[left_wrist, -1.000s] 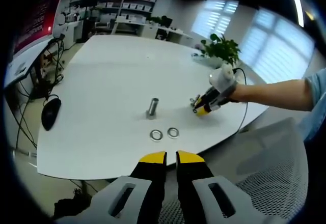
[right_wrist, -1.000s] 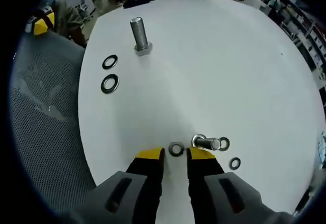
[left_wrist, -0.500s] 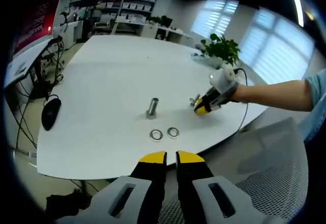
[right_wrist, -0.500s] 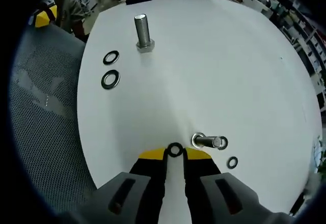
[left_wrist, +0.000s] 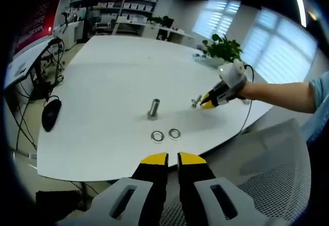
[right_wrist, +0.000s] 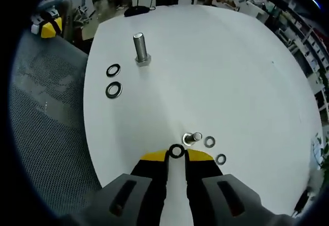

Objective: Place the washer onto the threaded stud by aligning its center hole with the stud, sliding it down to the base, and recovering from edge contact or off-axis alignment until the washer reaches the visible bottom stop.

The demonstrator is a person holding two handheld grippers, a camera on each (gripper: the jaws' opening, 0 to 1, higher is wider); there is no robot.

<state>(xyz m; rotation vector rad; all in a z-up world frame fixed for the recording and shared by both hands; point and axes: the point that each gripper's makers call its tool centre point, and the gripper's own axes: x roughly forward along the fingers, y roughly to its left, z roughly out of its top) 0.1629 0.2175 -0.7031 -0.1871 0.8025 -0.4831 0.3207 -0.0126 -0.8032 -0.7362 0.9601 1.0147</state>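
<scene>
Steel washer (right_wrist: 177,151) sits clenched in the right hand-held gripper (right_wrist: 177,154) near the stud (right_wrist: 188,138); the left hand-held gripper (left_wrist: 172,158) is nearly closed, empty.

Bright, evenly lit; fisheye warps the edges; sharp focus

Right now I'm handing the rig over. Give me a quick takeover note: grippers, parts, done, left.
Right gripper: shut on a washer, pinched at its yellow tips, just short of the near stud.
Left gripper: shut on nothing, held back off the table edge.
Parts: two loose washers lie beside the near stud. A second stud stands upright farther off, with two more washers flat next to it.
Done: washer picked up.
Left: centre its hole over the near stud, slide it down to the base, correct if it catches on an edge.
</scene>
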